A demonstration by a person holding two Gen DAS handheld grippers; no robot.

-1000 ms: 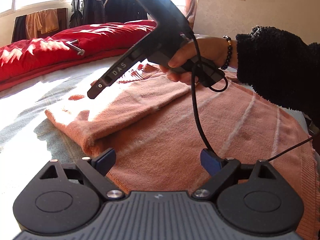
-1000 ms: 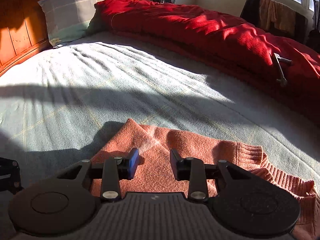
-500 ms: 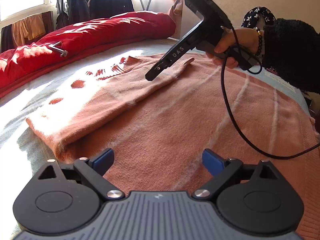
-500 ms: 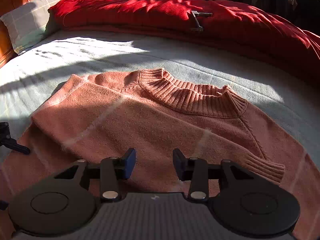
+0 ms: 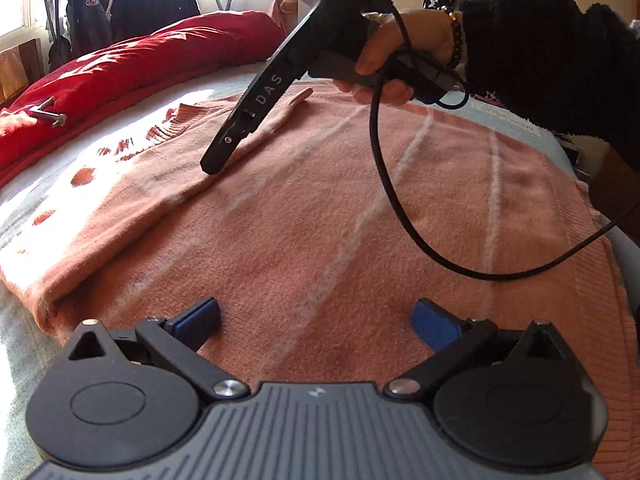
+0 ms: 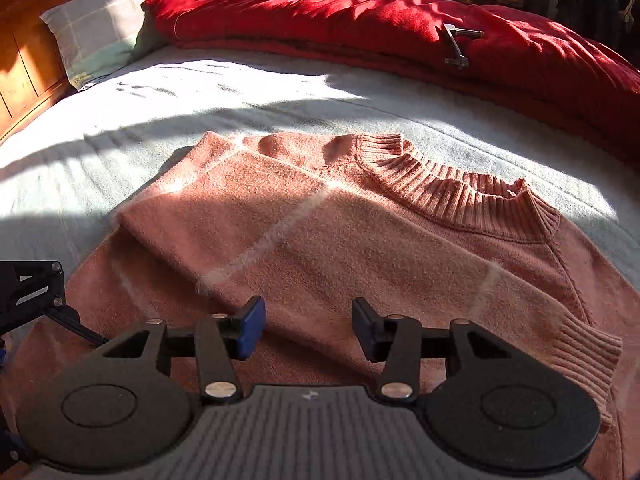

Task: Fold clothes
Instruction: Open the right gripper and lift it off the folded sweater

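Observation:
A salmon-pink knitted sweater (image 5: 320,208) with pale stripes lies flat on the bed, one sleeve (image 6: 360,264) folded across its chest below the ribbed collar (image 6: 452,188). My left gripper (image 5: 316,320) hovers over the sweater's body, jaws opening wide, nothing between them. My right gripper (image 6: 308,326) hangs just above the folded sleeve, its jaws opening, pads off the cloth. In the left wrist view the right gripper's body (image 5: 260,96) shows, held by a hand (image 5: 384,52) in a black fuzzy sleeve, tip close over the sleeve fold.
A red duvet (image 6: 400,28) with a metal tool (image 6: 458,46) on it runs along the bed's far side. A pillow (image 6: 100,40) leans on the wooden headboard (image 6: 20,52). Pale bedsheet (image 6: 200,100) surrounds the sweater. Dark clothes hang on a rack (image 5: 132,8).
Both grippers have swung across the sweater: the right one from the edge to over the folded sleeve, its jaws widening. The left one's jaws spread further over the sweater body.

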